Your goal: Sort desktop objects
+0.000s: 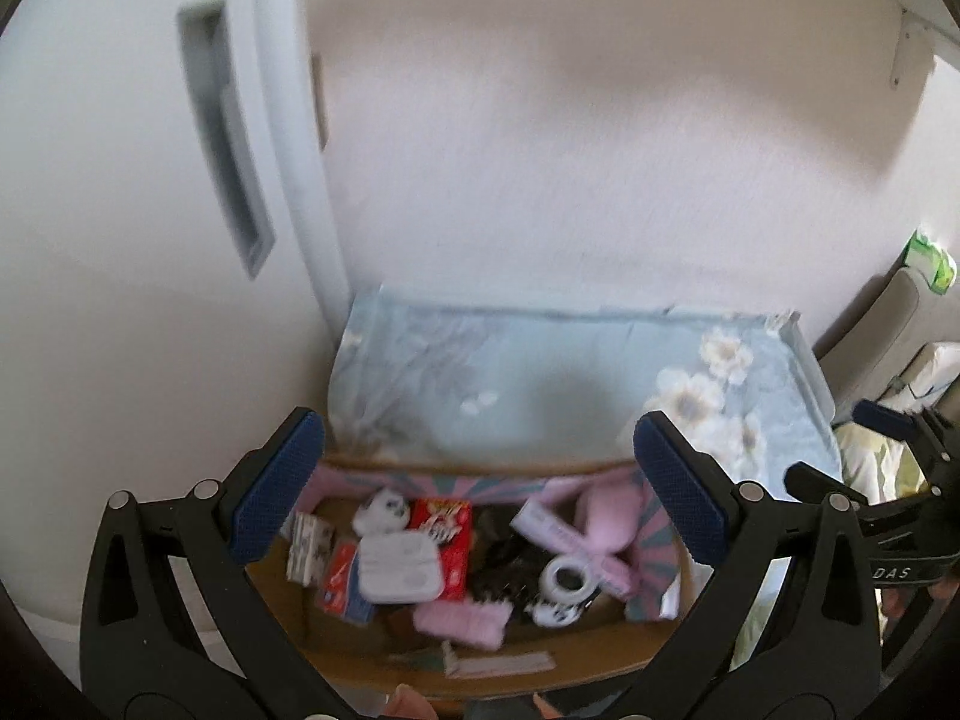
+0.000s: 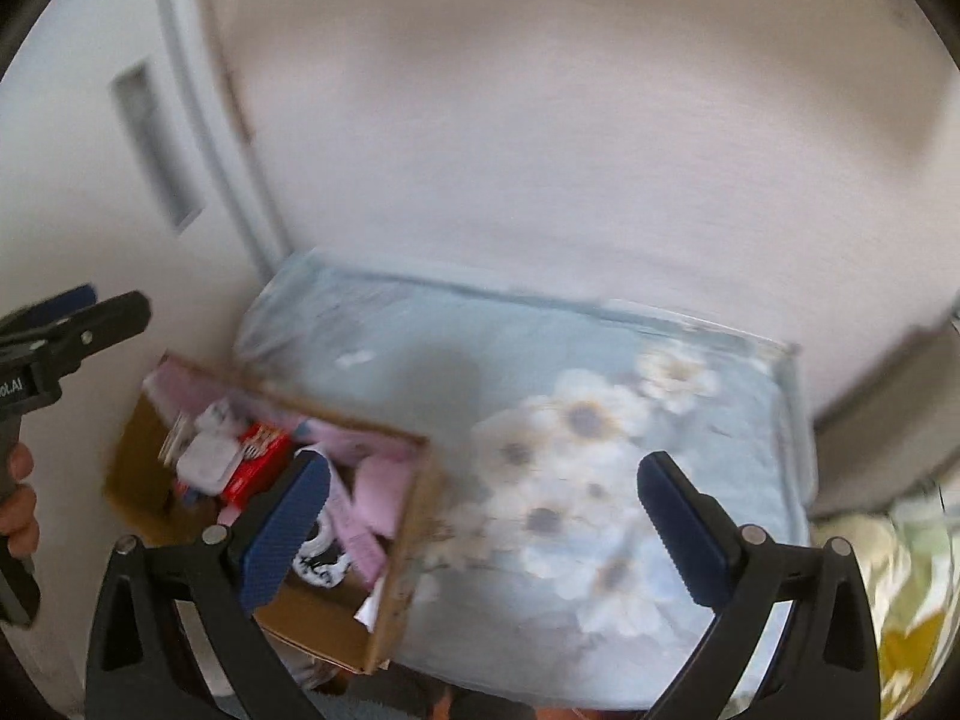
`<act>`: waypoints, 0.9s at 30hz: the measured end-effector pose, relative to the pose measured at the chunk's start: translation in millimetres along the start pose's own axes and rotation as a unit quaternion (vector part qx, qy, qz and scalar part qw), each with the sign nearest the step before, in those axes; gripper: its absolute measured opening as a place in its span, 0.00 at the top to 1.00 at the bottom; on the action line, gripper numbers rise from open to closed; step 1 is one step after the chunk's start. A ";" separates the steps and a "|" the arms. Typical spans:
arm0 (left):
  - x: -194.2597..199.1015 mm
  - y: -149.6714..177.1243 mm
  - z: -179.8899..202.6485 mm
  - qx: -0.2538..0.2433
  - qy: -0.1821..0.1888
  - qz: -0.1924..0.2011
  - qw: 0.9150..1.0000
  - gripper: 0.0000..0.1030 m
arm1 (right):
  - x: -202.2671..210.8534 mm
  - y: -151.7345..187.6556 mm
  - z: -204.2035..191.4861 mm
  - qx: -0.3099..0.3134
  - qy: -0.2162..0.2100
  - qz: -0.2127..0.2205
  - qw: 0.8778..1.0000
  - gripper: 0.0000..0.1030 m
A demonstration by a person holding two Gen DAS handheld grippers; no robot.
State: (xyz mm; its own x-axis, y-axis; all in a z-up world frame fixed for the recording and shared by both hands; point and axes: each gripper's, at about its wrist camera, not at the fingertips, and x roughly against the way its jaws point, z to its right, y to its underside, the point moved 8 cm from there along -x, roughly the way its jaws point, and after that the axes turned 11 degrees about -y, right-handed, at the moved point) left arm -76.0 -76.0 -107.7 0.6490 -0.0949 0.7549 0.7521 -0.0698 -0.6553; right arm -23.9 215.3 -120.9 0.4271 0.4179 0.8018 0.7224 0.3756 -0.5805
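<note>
i am holding both tools wide open and empty: the left gripper point(image 1: 480, 486) is hovering over the cardboard box point(image 1: 288, 612), the right gripper point(image 2: 483, 531) is hanging above the floral cloth point(image 2: 600, 420) just beside it. the box is sitting against the cloth's near left edge, crammed with small goods. the white tape roll point(image 1: 567, 579) is looking light and rigid; i am judging its rim the best hold. the red packet point(image 1: 447, 534) is appearing thin and slippery, better pinched at an edge. the pink pouch point(image 1: 462, 624) is seeming soft. blur is hiding finer detail
</note>
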 end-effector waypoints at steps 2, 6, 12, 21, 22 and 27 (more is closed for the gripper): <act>6.6 -8.8 7.7 0.001 -0.001 0.009 1.000 0.00 | 12.7 -1.1 12.1 -0.020 0.017 0.009 1.000 0.01; 17.4 -19.5 22.2 -0.012 0.005 0.026 1.000 0.00 | 33.0 -1.9 29.8 -0.042 0.058 0.025 0.997 0.01; 27.5 -24.8 29.2 -0.022 -0.016 0.045 0.999 0.00 | 47.0 1.4 40.6 -0.070 0.068 0.039 0.994 0.01; 32.8 -23.7 22.9 -0.022 -0.030 0.054 0.998 0.00 | 52.1 -0.6 39.7 -0.073 0.078 0.052 0.993 0.01; 33.6 -24.2 22.4 -0.024 -0.032 0.055 0.998 0.00 | 52.4 -1.1 39.0 -0.073 0.077 0.054 0.993 0.01; 35.5 -24.7 21.4 -0.028 -0.032 0.060 0.997 0.00 | 51.3 -1.4 38.0 -0.074 0.077 0.055 0.993 0.01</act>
State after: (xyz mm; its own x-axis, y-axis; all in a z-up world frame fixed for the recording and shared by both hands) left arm -69.0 -56.4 -64.2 0.7412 -0.0425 0.6700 0.6623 -0.1165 -0.7401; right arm -23.6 267.6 -84.3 0.5769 0.3144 0.7539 0.7344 0.2043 -0.6472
